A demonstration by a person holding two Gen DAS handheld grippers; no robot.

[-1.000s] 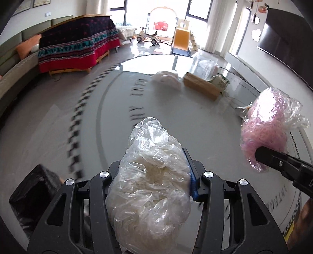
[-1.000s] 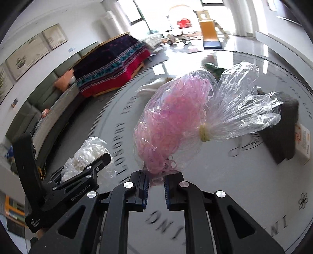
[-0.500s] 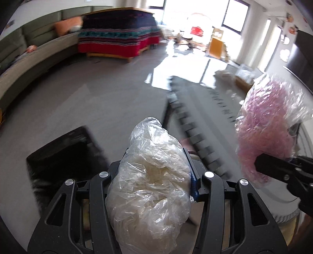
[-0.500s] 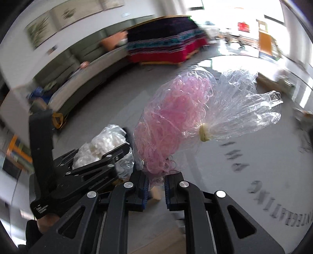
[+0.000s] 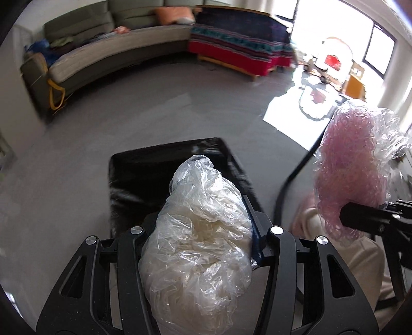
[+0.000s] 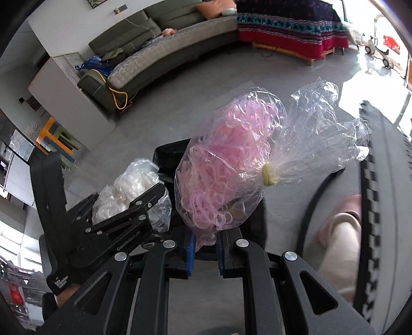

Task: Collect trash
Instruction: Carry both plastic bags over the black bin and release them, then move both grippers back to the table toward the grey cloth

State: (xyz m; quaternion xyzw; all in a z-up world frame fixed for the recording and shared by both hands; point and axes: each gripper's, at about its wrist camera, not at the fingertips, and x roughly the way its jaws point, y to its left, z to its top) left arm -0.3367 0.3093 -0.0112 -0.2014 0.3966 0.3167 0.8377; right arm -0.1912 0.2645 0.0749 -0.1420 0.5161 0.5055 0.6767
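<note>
Left gripper (image 5: pixel 203 247) clamped around a crumpled clear bag of white scraps (image 5: pixel 198 244), jaws partly apart with the bag bulging out between and above them, blue pad just showing at the right side of the bag. Right gripper (image 6: pixel 204 253) nearly closed, blue pads pinching the thin bottom corner of a clear bag of pink loops (image 6: pixel 226 165), the bag standing up from the jaws and tied off at the right by a yellowish band (image 6: pixel 269 176), loose clear plastic fanning out beyond the knot. Both bags held side by side in the air, white one on the left, pink one on the right, just apart. Directly beneath and beyond the white bag, a black bin (image 5: pixel 154 180) with a glossy liner on the grey floor (image 5: pixel 77 180), mouth facing up; in the right wrist view only a dark slice of it showing between the 2 bags. Near right, a pink slipper (image 6: pixel 345 208) and a pale trouser leg (image 6: pixel 340 252) of the person, with a black curved edge (image 5: pixel 291 180) running past them. Far across the room, a long green-grey sofa (image 5: pixel 110 51) with an orange cushion (image 5: pixel 172 15), and to its right a low platform draped in a red, teal and dark patterned cloth (image 5: pixel 239 43). Bright window glare at far right.
</note>
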